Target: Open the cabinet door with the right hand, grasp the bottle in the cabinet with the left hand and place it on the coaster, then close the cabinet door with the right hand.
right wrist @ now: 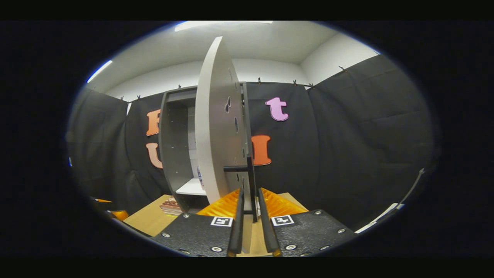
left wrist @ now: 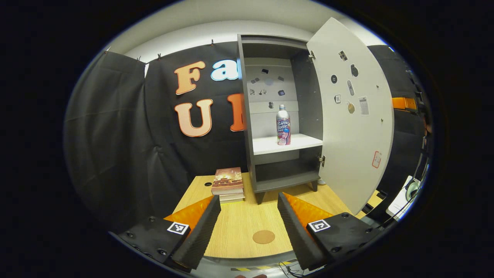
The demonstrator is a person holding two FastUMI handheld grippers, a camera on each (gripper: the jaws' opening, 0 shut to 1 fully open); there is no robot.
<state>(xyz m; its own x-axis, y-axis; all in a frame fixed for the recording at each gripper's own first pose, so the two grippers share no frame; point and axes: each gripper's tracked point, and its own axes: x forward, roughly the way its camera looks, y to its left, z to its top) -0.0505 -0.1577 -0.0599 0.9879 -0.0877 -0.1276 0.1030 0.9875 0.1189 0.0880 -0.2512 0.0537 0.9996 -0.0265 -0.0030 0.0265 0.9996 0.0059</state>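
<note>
Bottle [left wrist: 283,125] stood upright on cabinet [left wrist: 270,116] shelf, cap up, door [left wrist: 353,112] swung wide, left gripper [left wrist: 249,216] spread apart, right gripper [right wrist: 250,200] clamped on door handle [right wrist: 251,181].

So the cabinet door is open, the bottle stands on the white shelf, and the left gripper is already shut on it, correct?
Not quite. The left gripper is open and far from the bottle, as the left gripper view shows. The cabinet door is open and the bottle stands on the white shelf.
</note>
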